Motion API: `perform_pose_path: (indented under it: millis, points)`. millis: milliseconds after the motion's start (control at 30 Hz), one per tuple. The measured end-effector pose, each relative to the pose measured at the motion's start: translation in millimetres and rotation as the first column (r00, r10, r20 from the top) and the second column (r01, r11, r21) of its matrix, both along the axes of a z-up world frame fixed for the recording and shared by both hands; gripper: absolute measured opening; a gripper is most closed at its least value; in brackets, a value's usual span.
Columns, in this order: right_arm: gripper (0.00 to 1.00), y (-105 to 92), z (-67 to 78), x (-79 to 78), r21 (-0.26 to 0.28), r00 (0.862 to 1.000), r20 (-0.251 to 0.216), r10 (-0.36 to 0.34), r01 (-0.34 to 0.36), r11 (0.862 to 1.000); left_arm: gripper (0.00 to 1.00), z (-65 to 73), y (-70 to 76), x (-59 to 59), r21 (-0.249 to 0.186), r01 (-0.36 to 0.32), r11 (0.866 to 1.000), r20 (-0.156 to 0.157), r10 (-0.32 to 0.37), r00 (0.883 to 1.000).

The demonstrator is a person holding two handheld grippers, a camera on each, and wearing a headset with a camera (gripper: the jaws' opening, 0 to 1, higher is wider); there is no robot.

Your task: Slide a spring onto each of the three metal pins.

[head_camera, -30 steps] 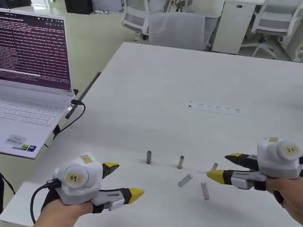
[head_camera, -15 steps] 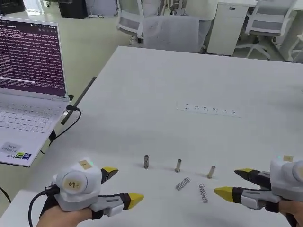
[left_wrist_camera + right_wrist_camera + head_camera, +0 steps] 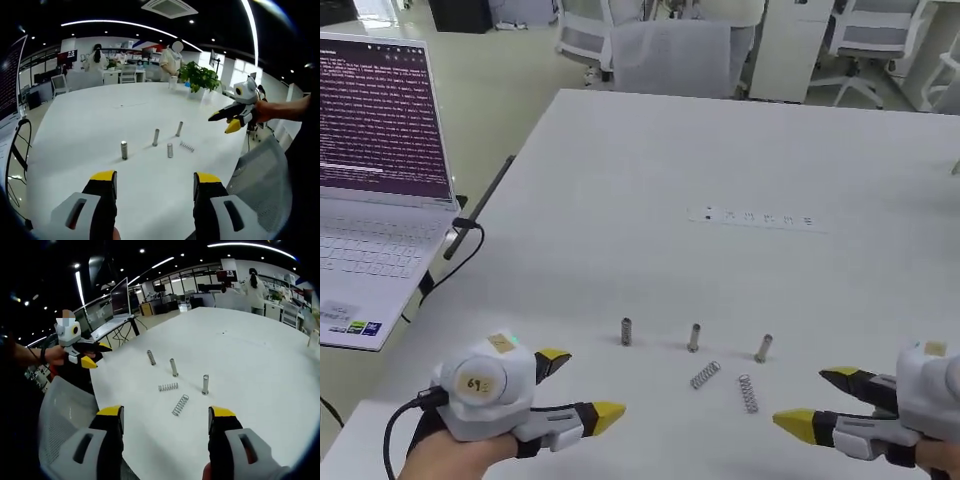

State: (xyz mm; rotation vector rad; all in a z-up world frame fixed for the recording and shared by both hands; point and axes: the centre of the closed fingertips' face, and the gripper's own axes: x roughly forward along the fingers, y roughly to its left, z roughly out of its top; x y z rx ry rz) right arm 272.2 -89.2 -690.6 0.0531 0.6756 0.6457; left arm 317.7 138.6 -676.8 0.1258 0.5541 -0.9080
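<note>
The number 69 is read on the left gripper; the text on the laptop screen, beside the left edge of the desk, is too small to be read. Near the front edge three pins are counted in a row: the leftmost pin is covered by a spring, two are bare. Two loose springs are laid just before them. The left and the right gripper are held with jaws wide, nothing between

Three pins in a row on bench; two springs just before them; laptop far left.
</note>
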Motion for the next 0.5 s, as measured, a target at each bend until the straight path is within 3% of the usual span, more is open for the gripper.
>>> perform_pose_path:
  millis: [400,500]
  points:
    - [0.75,-3.0,1.0,-7.6,0.008,1.0,0.0,-0.016,0.016,1.0,0.57,-5.0,-22.0,6.9,0.007,0.054,0.998,-0.005,-0.054,0.999]
    - [0.72,-4.0,1.8,-11.2,0.011,1.0,-0.011,-0.016,0.016,1.0,0.56,-5.0,-29.3,9.5,0.005,0.067,0.998,-0.005,-0.067,0.998]
